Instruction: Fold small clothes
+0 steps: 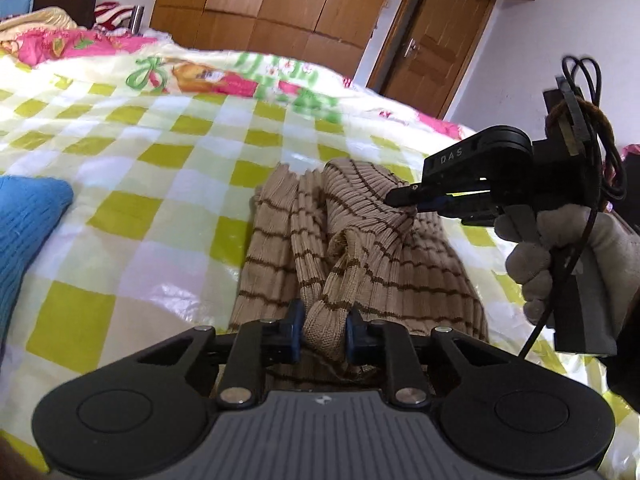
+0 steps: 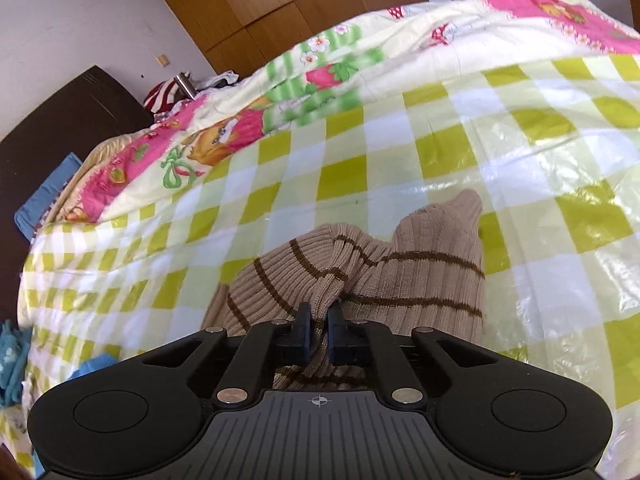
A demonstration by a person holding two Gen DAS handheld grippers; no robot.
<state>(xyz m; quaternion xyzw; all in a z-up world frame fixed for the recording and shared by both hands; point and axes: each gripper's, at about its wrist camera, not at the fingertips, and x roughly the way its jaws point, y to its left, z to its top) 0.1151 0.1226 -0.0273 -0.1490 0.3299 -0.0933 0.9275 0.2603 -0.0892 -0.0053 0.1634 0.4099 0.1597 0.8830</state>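
Note:
A tan ribbed knit garment (image 1: 360, 248) with thin brown stripes lies bunched on the green-and-white checked bed cover (image 1: 140, 160). My left gripper (image 1: 322, 326) is shut on a thick roll of its near edge, blue pads pressing both sides. In the left wrist view my right gripper (image 1: 400, 197), held by a gloved hand (image 1: 560, 248), pinches a fold of the same garment on its right side. In the right wrist view that gripper (image 2: 319, 322) is shut on the striped knit (image 2: 392, 276), with fabric squeezed between the black fingers.
A blue knit item (image 1: 28, 232) lies at the left on the bed. A pink and cream cartoon quilt (image 1: 200, 72) covers the far side. Wooden wardrobe doors (image 1: 280, 0) and a door (image 1: 436, 40) stand behind. More blue cloth (image 2: 12, 364) sits at the bed's left edge.

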